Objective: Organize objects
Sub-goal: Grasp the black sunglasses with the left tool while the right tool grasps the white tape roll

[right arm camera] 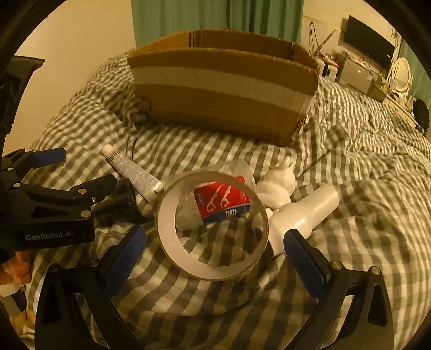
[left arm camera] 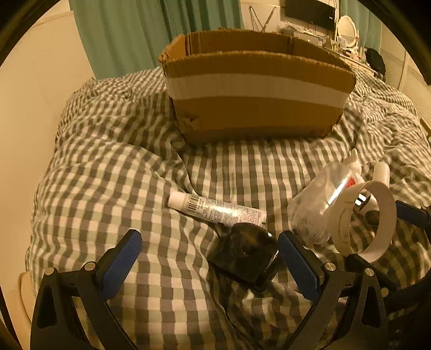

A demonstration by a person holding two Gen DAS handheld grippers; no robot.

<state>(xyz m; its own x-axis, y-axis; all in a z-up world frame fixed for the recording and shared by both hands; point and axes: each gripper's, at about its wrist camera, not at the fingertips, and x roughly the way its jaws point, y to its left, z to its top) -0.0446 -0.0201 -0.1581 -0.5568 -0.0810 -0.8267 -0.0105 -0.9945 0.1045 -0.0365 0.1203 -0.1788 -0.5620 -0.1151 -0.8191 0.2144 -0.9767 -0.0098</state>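
An open cardboard box (left arm camera: 256, 91) (right arm camera: 221, 94) sits on the checked duvet at the back. In front lie a white tube (left arm camera: 215, 210) (right arm camera: 133, 173), a dark hair claw clip (left arm camera: 245, 255) (right arm camera: 118, 204), a tape roll (left arm camera: 363, 223) (right arm camera: 212, 226), a clear bag of floss picks (left arm camera: 317, 204) (right arm camera: 221, 202), a white bottle (right arm camera: 304, 215) and a white figurine (right arm camera: 277, 183). My left gripper (left arm camera: 210, 263) (right arm camera: 89, 169) is open, with the clip between its fingers near the right pad. My right gripper (right arm camera: 215, 258) is open and straddles the tape roll.
The checked duvet (left arm camera: 113, 175) (right arm camera: 363, 175) covers the whole bed, rumpled at the right. A cream wall (left arm camera: 32, 107) runs along the left. Green curtains (right arm camera: 215, 16) hang behind the box. A TV and a dresser (right arm camera: 371, 53) stand far right.
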